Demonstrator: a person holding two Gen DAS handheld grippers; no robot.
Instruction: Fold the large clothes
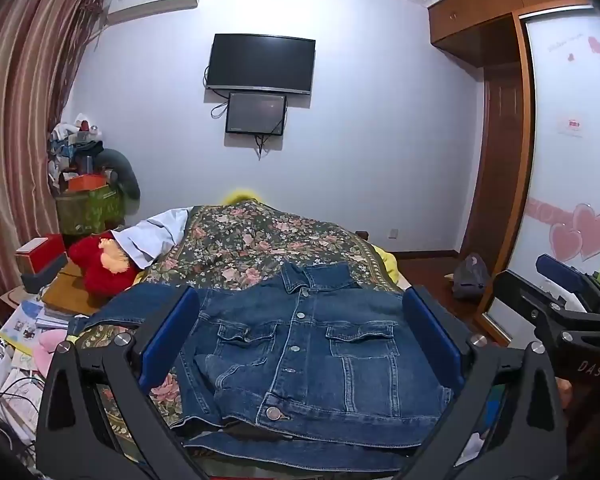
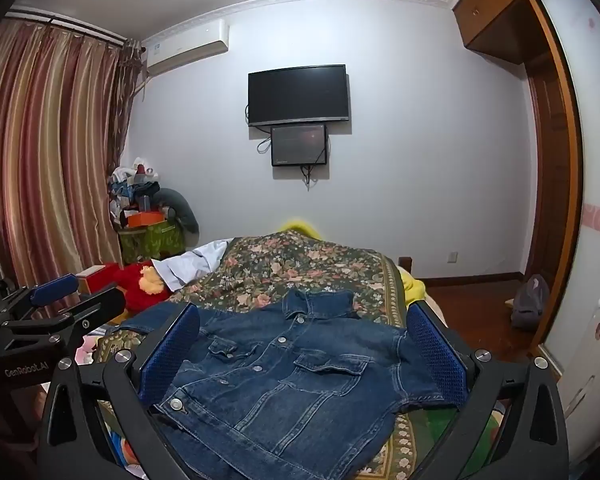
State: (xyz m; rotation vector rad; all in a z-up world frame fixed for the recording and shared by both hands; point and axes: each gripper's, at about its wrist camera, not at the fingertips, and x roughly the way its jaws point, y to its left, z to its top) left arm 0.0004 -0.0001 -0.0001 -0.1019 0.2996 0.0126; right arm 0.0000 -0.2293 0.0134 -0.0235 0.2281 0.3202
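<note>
A blue denim jacket [image 1: 308,344] lies buttoned, front up, on the floral bedspread [image 1: 260,244], collar pointing away. It also shows in the right wrist view [image 2: 292,376]. One sleeve reaches out to the left [image 1: 140,304]. My left gripper [image 1: 300,344] is open and empty, held above the jacket, its blue pads either side of it. My right gripper [image 2: 300,356] is open and empty, also above the jacket. The right gripper shows at the right edge of the left wrist view [image 1: 568,300]; the left gripper shows at the left of the right wrist view [image 2: 60,304].
A red plush toy [image 1: 100,264] and a pale shirt [image 1: 152,236] lie at the bed's left. Books and clutter [image 1: 24,332] crowd the near left. A wardrobe [image 1: 572,160] stands on the right, a bag [image 1: 470,276] on the floor by it.
</note>
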